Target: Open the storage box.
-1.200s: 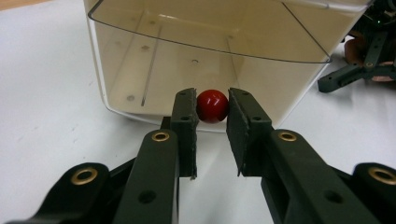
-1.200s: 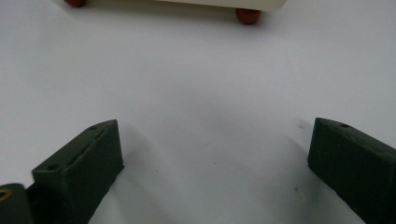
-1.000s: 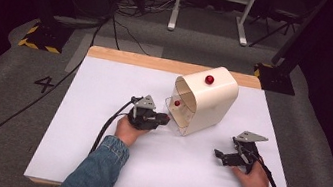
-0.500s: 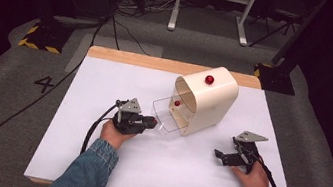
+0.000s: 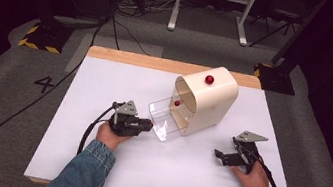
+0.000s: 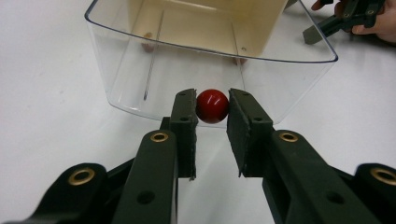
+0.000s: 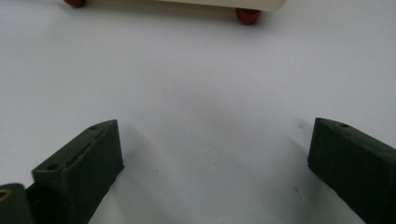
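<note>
One red knob between tool tips

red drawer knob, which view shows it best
The left gripper view: the red knob sits large and sharp between the left gripper jaws, on the clear drawer front. In the high view the left gripper hides it; the right gripper view looks elsewhere.

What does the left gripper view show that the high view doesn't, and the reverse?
Left gripper view alone: the left claw pinching the red knob on the clear drawer, and the drawer's bare inside. High view alone: the cream cabinet's rounded top with a second red knob, both forearms, and the floor with cables. Both: the drawer pulled out, the white table, the right claw.
</note>
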The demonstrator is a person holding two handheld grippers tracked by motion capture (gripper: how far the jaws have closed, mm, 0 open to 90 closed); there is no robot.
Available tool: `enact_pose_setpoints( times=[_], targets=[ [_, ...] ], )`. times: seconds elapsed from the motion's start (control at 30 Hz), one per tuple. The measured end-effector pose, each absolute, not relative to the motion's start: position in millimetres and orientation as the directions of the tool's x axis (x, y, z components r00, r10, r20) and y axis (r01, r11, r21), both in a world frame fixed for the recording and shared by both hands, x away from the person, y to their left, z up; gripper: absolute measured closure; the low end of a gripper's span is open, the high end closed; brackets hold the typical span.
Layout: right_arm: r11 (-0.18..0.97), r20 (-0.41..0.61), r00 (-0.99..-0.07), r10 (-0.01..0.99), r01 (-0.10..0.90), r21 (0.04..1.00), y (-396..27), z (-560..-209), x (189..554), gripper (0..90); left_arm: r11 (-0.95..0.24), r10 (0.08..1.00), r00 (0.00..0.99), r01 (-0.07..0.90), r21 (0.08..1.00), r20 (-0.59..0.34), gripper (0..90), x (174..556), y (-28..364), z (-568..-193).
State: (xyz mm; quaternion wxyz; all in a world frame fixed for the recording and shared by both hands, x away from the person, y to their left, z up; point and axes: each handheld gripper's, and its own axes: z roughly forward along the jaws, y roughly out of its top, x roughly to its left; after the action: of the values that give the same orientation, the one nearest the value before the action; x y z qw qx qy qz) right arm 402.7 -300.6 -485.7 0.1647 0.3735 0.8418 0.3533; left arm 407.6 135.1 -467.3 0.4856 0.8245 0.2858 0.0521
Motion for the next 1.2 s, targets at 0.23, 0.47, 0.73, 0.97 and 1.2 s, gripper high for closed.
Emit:
enact_pose_setpoints(
  times=[0.23,0.47,0.73,0.97,1.2],
  targets=[
    [0.471,-0.013,-0.667,0.745,0.513,0.718,-301,-486,403,3.2,-0.390,0.519,0.831,0.437,0.810,-0.199,51.9,402,138,-466],
    [0.471,-0.013,-0.667,0.745,0.513,0.718,-301,-486,403,3.2,-0.353,0.534,0.825,0.414,0.839,-0.183,48.1,399,145,-453],
    [0.471,-0.013,-0.667,0.745,0.513,0.718,-301,-486,403,3.2,-0.302,0.537,0.821,0.400,0.865,-0.192,48.0,401,146,-426],
    [0.471,-0.013,-0.667,0.745,0.513,0.718,-301,-486,403,3.2,-0.293,0.519,0.835,0.375,0.879,-0.183,48.0,404,139,-405],
    [0.471,-0.013,-0.667,0.745,0.513,0.718,-301,-486,403,3.2,-0.263,0.509,0.844,0.340,0.903,-0.170,47.8,413,124,-390]
  ],
)
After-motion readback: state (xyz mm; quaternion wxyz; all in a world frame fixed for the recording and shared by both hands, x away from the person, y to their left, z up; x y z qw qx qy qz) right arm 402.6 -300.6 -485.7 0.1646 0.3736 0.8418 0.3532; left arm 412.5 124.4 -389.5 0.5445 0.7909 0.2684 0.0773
